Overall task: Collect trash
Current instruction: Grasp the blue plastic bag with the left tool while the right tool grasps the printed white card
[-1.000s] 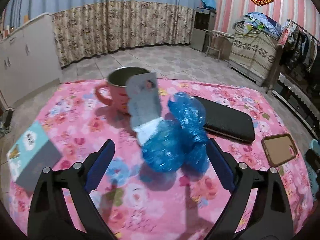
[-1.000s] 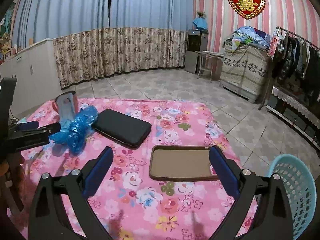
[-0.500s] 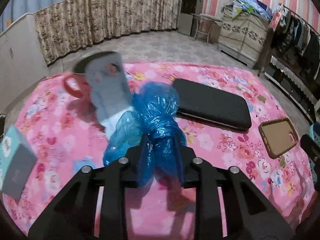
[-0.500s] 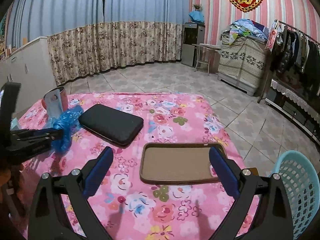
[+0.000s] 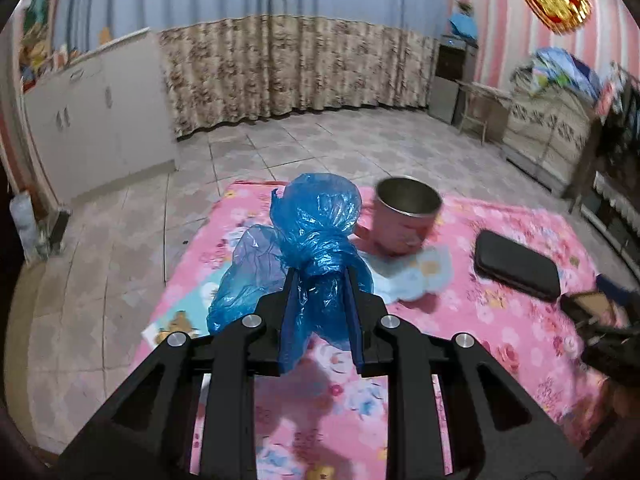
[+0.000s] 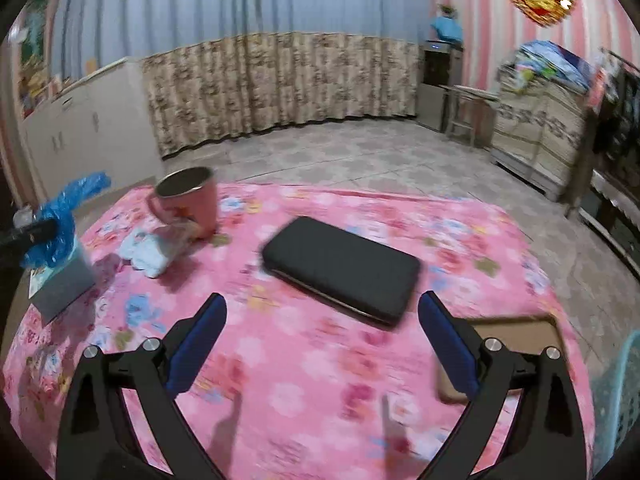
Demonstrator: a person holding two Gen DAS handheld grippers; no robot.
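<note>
**Blue bag off the tabletop, wrapper left lying**

Tabletop (image 6: 304, 364), pink floral cloth. Black case (image 6: 340, 266) lies mid-table; brown tray (image 6: 516, 334) at the near right corner, teal basket (image 6: 618, 396) just off that edge, on the floor side. Pink mug (image 6: 188, 200) near the far left corner.

Change in the last second: left gripper (image 5: 320, 280), which stood wide around the blue plastic bag (image 5: 308, 236), has clamped onto its bunched neck and lifted it over the left edge. The pale wrapper (image 5: 416, 276) that stood against the mug now lies flat beside it.

Right gripper (image 6: 322, 340): jaws spread wide, nothing held, low over the near edge.

Judgement: one piece secured; the basket looks the likely destination. Wrapper remains.
</note>
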